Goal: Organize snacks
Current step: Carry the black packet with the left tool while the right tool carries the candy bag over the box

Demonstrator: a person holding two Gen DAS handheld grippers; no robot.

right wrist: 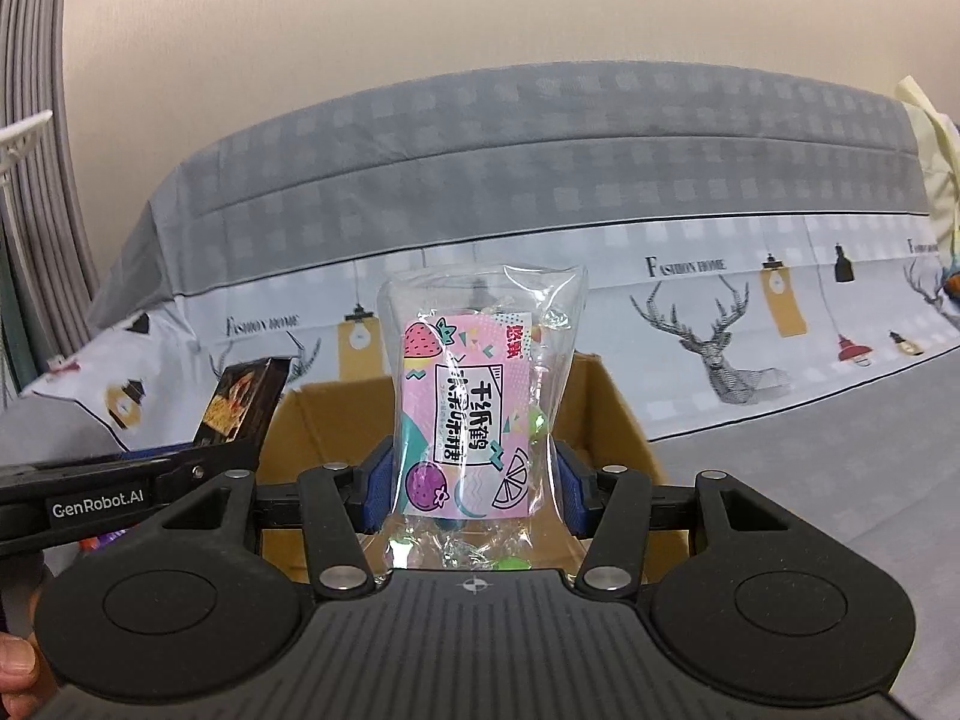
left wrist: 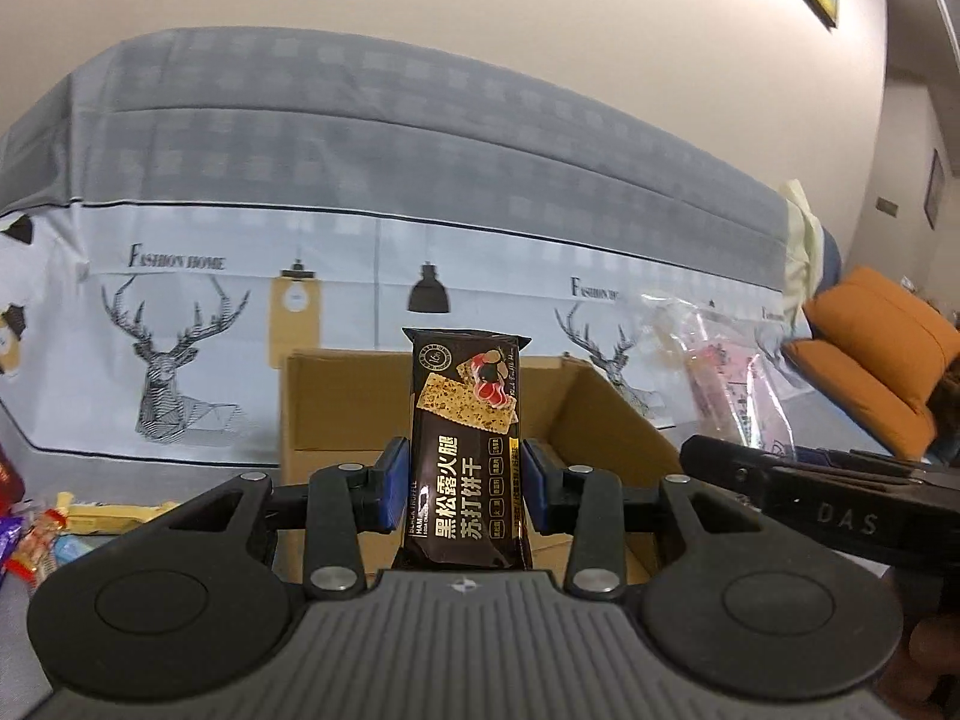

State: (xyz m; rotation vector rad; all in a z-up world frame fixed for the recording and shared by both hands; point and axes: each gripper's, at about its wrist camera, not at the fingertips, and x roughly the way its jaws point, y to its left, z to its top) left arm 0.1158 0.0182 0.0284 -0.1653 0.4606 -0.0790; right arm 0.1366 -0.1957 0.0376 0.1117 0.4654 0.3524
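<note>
My left gripper point(left wrist: 467, 483) clamps an upright cracker packet point(left wrist: 465, 450), my right gripper point(right wrist: 471, 483) an upright candy bag point(right wrist: 477, 396), both just before the open cardboard box point(left wrist: 606, 414) mid-frame.

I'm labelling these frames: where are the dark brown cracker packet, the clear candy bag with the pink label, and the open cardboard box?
Dark brown cracker packet point(left wrist: 465, 450), left wrist view, printed front.
Clear candy bag point(right wrist: 474, 414), right wrist view, pink label.
Open cardboard box point(left wrist: 336, 402), left wrist view, inner back wall.
</note>
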